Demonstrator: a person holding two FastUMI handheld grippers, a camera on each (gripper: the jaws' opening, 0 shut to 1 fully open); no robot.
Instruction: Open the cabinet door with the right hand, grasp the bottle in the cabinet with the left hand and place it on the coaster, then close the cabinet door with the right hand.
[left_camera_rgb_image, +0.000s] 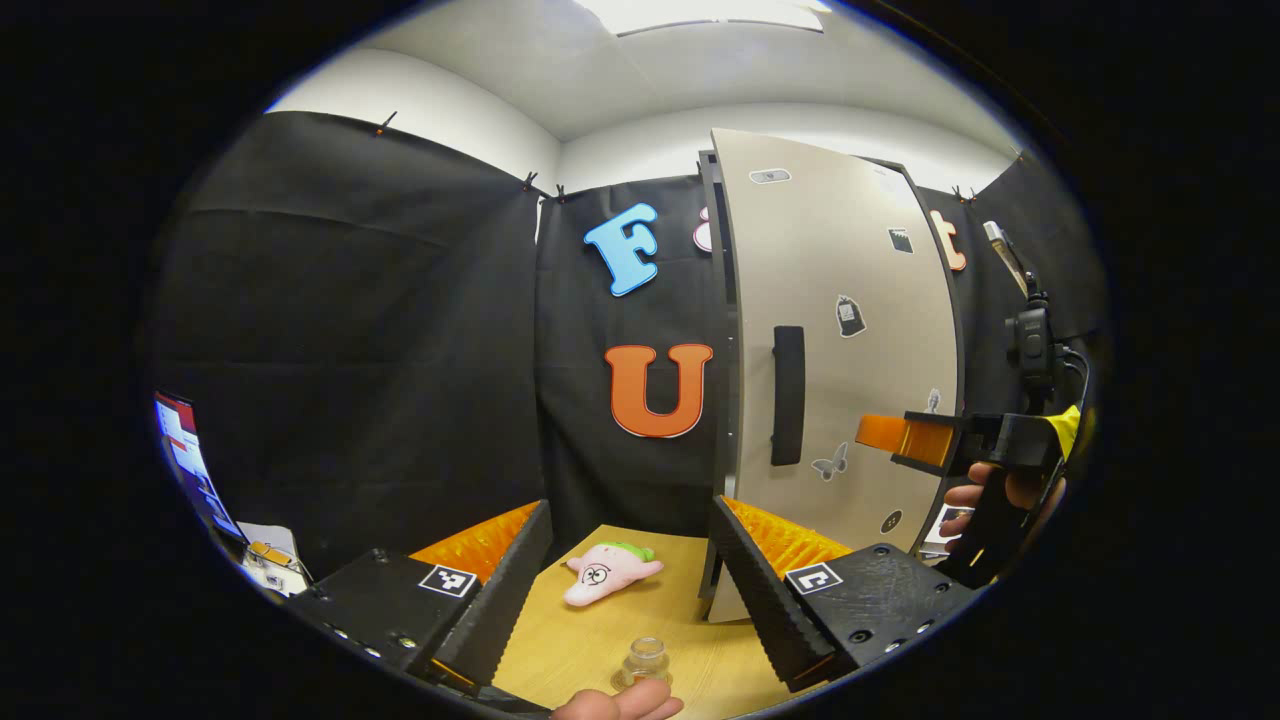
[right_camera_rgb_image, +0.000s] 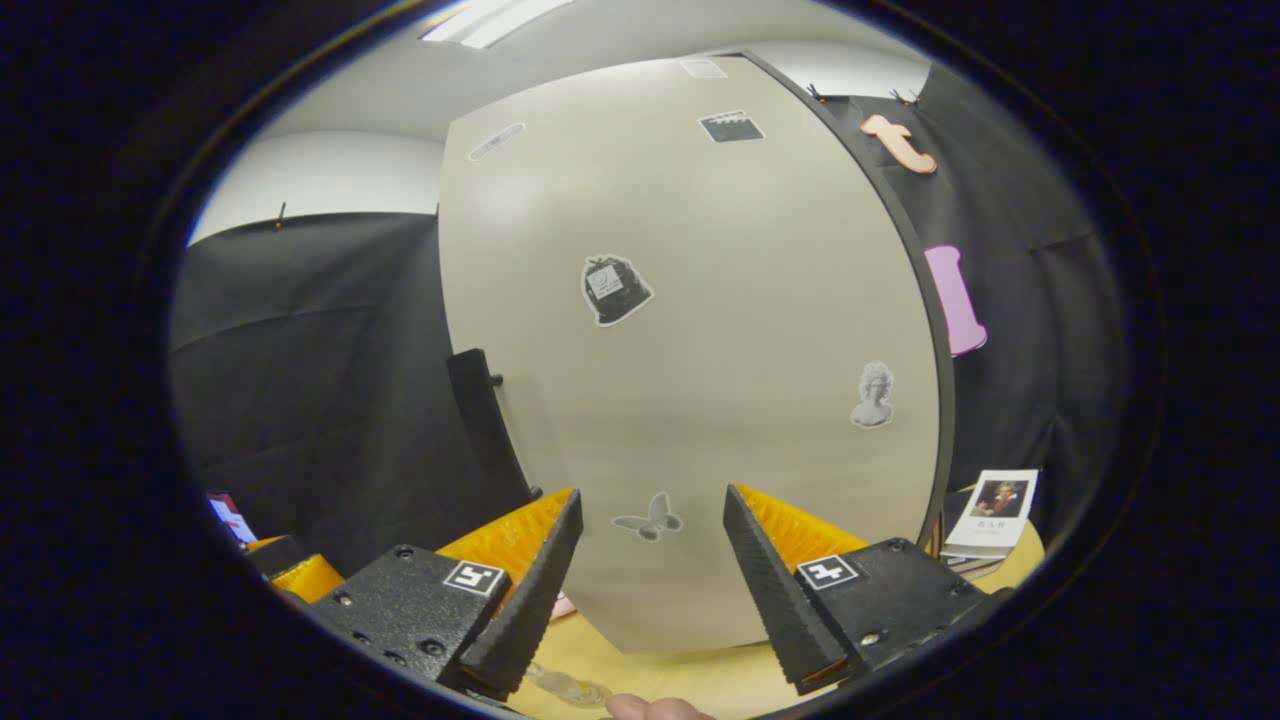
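Right gripper view has the right gripper spread wide and empty, its fingers aimed at the flat face of the cabinet door, with the black handle off to their left. Since the door looks nearly shut and a small clear bottle already stands on the table, closing seems to be the step in hand; a flat, steady push near the handle edge should seat it without a slam. Whether a coaster lies under the bottle is hard to tell. Left gripper hangs released above the table, near a pink plush toy; best keep it clear.
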